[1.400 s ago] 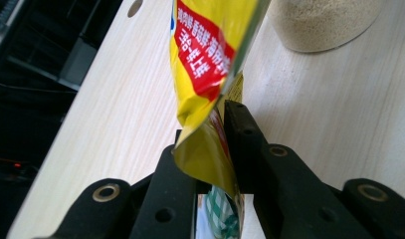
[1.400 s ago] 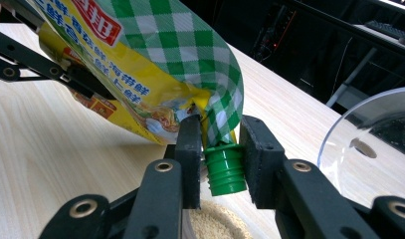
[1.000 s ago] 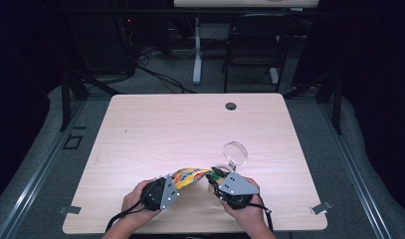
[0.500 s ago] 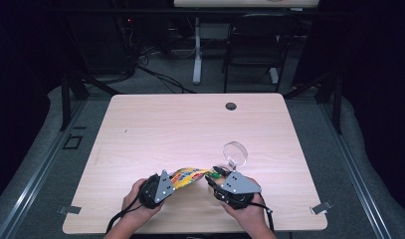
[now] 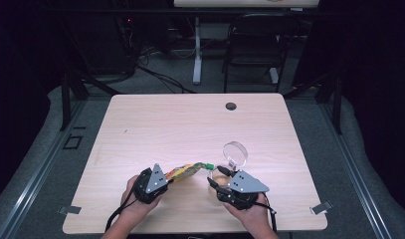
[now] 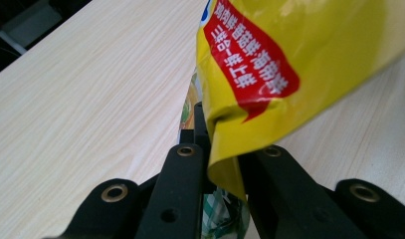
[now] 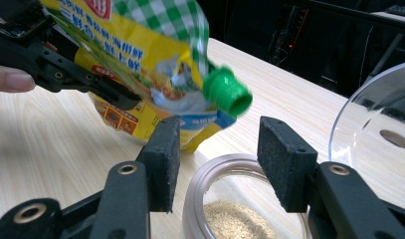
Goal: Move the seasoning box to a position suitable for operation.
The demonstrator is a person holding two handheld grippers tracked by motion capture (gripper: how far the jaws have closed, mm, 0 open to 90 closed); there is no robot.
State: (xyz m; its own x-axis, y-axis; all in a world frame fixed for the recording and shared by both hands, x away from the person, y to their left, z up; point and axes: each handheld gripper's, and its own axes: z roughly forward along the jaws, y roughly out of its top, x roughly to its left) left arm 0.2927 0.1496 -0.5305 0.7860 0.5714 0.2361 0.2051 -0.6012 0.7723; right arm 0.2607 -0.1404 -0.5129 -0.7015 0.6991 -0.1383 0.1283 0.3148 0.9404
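A yellow spouted pouch (image 5: 184,171) with a green checked top hangs tilted over the table, and my left gripper (image 6: 215,129) is shut on its bottom edge. Its green screw cap (image 7: 227,92) points down toward a clear jar (image 7: 235,219) with pale grains in it. My right gripper (image 7: 222,134) stands open above the jar's rim; its jaws have just been opening, and the cap sits just beyond the pads (image 7: 284,159) without touching them. In the high view the left gripper (image 5: 166,178) and right gripper (image 5: 216,175) face each other near the table's front edge.
A clear round lid (image 5: 235,154) leans just behind the jar, at the right in the right gripper view (image 7: 379,124). The wooden table (image 5: 190,124) has a cable hole (image 5: 231,106) at the back. A chair and desk legs stand beyond it.
The right gripper's jaws have opened wide near the pouch's green cap. The left gripper has shifted slightly left with the pouch still in it.
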